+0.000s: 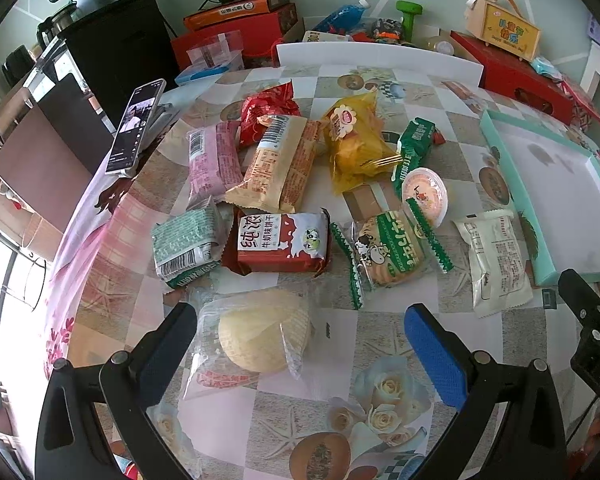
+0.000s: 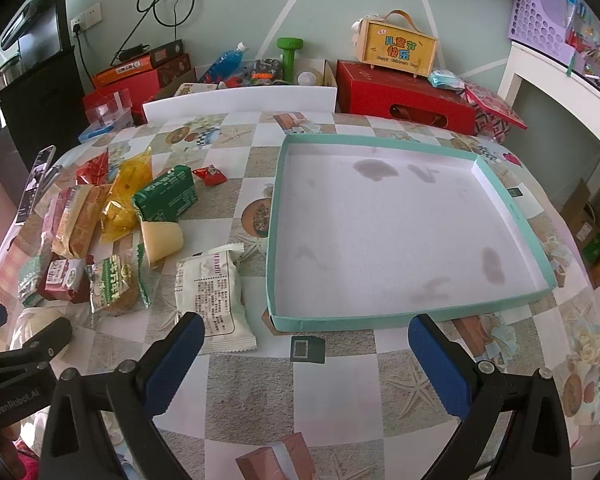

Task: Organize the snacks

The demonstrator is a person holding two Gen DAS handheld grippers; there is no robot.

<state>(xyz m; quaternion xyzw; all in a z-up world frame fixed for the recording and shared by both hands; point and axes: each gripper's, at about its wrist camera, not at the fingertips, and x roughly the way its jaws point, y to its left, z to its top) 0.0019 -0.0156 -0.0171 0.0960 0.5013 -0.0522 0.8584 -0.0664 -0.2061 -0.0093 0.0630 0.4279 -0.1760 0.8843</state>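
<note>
Several wrapped snacks lie in a pile on the table's left half. My left gripper (image 1: 300, 344) is open, its jaws on either side of a clear-wrapped round bun (image 1: 260, 332). Beyond it lie a red milk biscuit pack (image 1: 280, 244), a green-wrapped cookie (image 1: 388, 252) and a white packet (image 1: 496, 260). My right gripper (image 2: 306, 344) is open and empty above the table, just before the near rim of a shallow teal tray (image 2: 340, 318) with a white floor. The white packet (image 2: 216, 300) lies by its left finger.
A phone (image 1: 134, 128) leans at the table's left edge. Red gift boxes (image 2: 404, 100), a yellow carry box (image 2: 396, 46), bottles and a green dumbbell (image 2: 290, 54) crowd the far side behind a white board. A small dark square tag (image 2: 307, 349) lies near the tray.
</note>
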